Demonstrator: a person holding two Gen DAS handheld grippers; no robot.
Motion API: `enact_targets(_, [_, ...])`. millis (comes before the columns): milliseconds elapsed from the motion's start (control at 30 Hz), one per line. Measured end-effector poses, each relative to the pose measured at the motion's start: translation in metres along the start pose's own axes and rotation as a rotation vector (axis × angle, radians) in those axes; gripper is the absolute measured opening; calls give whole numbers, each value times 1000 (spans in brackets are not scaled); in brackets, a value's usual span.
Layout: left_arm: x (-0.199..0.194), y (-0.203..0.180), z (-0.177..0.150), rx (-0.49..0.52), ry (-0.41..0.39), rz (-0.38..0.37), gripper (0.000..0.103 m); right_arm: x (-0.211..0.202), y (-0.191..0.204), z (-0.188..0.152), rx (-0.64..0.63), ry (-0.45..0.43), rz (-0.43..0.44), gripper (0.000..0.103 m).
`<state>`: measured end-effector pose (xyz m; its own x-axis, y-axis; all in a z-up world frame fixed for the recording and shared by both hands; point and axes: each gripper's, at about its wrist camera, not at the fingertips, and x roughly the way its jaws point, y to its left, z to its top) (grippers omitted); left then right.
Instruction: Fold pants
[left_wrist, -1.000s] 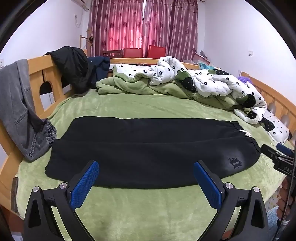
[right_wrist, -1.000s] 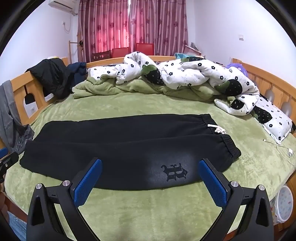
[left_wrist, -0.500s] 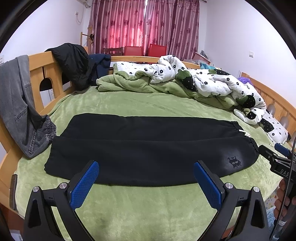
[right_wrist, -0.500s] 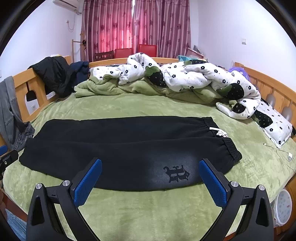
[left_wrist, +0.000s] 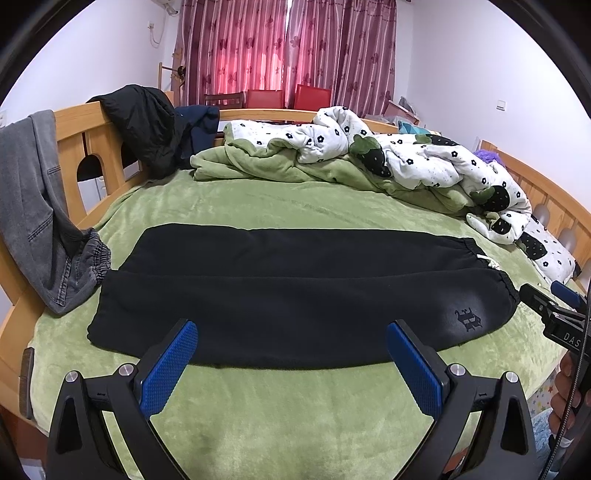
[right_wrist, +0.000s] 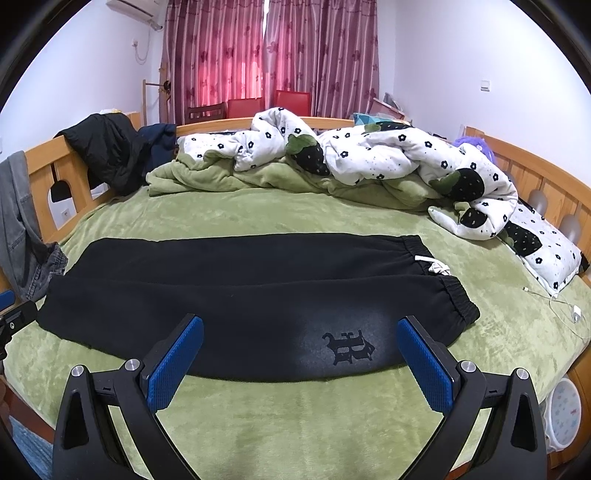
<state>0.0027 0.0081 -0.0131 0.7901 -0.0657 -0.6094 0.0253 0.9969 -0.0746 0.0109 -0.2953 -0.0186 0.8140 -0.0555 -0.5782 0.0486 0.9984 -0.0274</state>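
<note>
Lying flat across the green bedspread (left_wrist: 295, 413), the black pants (left_wrist: 295, 291) stretched from left to right, folded lengthwise with one leg atop the other, the elastic waistband and a white drawstring (right_wrist: 434, 264) at the right end and the leg hems at the left. The left gripper (left_wrist: 291, 363) hung over the near edge of the bed with its blue pads spread wide and nothing between them; the pants' near edge lay just beyond its fingertips, toward the hem half. The right gripper (right_wrist: 301, 356) was likewise spread wide and empty, its fingertips flanking the near edge of the pants close to the printed emblem (right_wrist: 349, 347) by the waistband. A rumpled floral quilt (right_wrist: 369, 158) lay at the far side, and grey jeans (left_wrist: 40, 236) hung over the wooden rail at the left.
</note>
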Motion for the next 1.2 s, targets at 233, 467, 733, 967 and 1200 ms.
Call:
enact_targets(233, [1, -3, -1, -4, 4, -3, 103, 0, -1, 0, -1, 0, 0, 102])
enact_targets(467, [1, -4, -1, -3, 3, -3, 103, -1, -2, 2, -1, -1, 0, 102])
enact_targets(733, [2, -3, -1, -3, 4, -2, 103, -2, -2, 3, -3, -3, -3, 102])
enact_targets(967, [2, -2, -1, -3, 4, -3, 103, -3, -3, 4, -9, -7, -6, 102])
enact_targets(1200, [2, -2, -1, -4, 5, -3, 103, -3, -3, 4, -8, -7, -6, 102])
